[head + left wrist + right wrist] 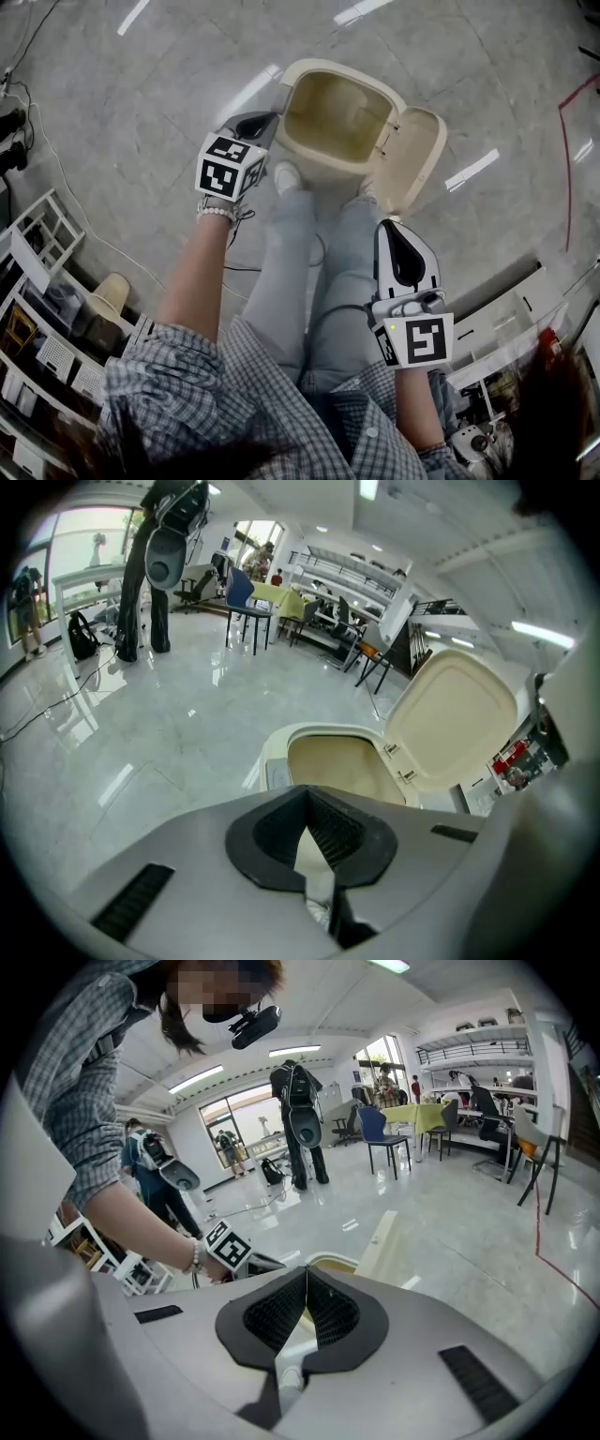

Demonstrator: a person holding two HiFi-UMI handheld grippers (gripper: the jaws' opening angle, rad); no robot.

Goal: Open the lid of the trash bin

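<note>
My left claw [307, 801] and right claw [306, 1277] are both pressed shut, gripping nothing. The trash bin [292, 142] stands on the floor [131, 94] just past my shoes [286, 175], its lid [414, 159] tipped up open.

Bright, even indoor light from ceiling strips [539, 635] & big windows [230, 1115]. Glossy floor [141, 84] shows streak glare in head view; shadows soft, faint. Inside of bin [337, 117] evenly lit. Both gripper views: heavy fisheye, dark vignette at corners, straight lines bowed. Shells of left tool [305, 791] & right tool [306, 1271] sit close to lens, slightly soft.
</note>
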